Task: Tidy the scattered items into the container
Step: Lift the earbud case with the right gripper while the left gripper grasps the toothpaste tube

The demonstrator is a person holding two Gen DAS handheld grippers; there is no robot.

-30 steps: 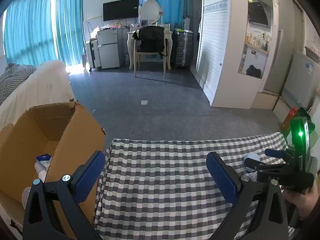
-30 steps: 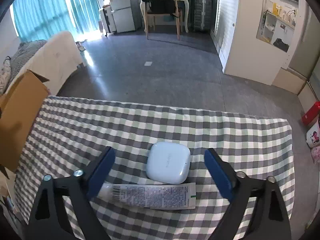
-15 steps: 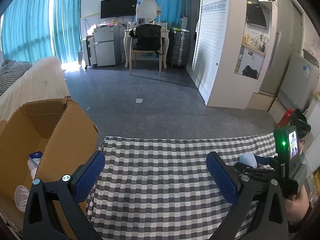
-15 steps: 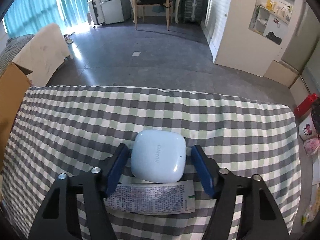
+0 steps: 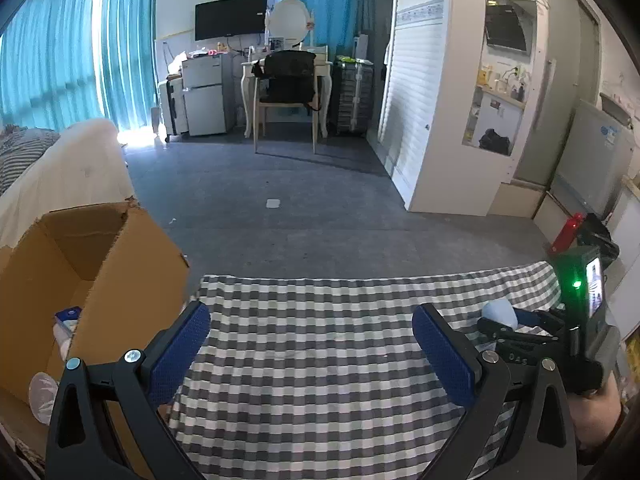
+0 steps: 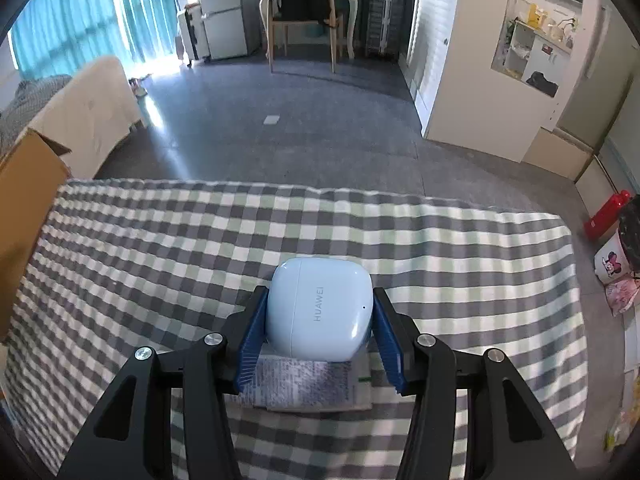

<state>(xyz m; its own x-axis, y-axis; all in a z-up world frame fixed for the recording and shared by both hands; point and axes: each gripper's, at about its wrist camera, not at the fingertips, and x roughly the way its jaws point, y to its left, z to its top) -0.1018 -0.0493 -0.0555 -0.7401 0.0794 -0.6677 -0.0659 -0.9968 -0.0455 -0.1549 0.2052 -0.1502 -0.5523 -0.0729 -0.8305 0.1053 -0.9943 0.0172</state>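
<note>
A pale blue earbud case (image 6: 320, 308) lies on the checked tablecloth (image 6: 160, 248), partly over a flat white tube (image 6: 308, 386). My right gripper (image 6: 319, 294) is closing on the case, and both blue pads touch its sides. In the left wrist view that gripper (image 5: 520, 320) and the case (image 5: 498, 312) show at the far right. My left gripper (image 5: 311, 314) hovers open over bare cloth with nothing between its fingers. The open cardboard box (image 5: 120, 280) stands at the table's left end.
Inside the box lie a blue-capped item (image 5: 68, 316) and a clear plastic piece (image 5: 42, 396). The box's flap (image 6: 24, 184) borders the cloth's left edge. Beyond the far table edge is grey floor, with a red bottle (image 6: 606, 214) at the right.
The right jaws have narrowed from wide apart until their pads meet the earbud case's sides, and that gripper has moved in closer over it. The left gripper has stayed open and nearly still.
</note>
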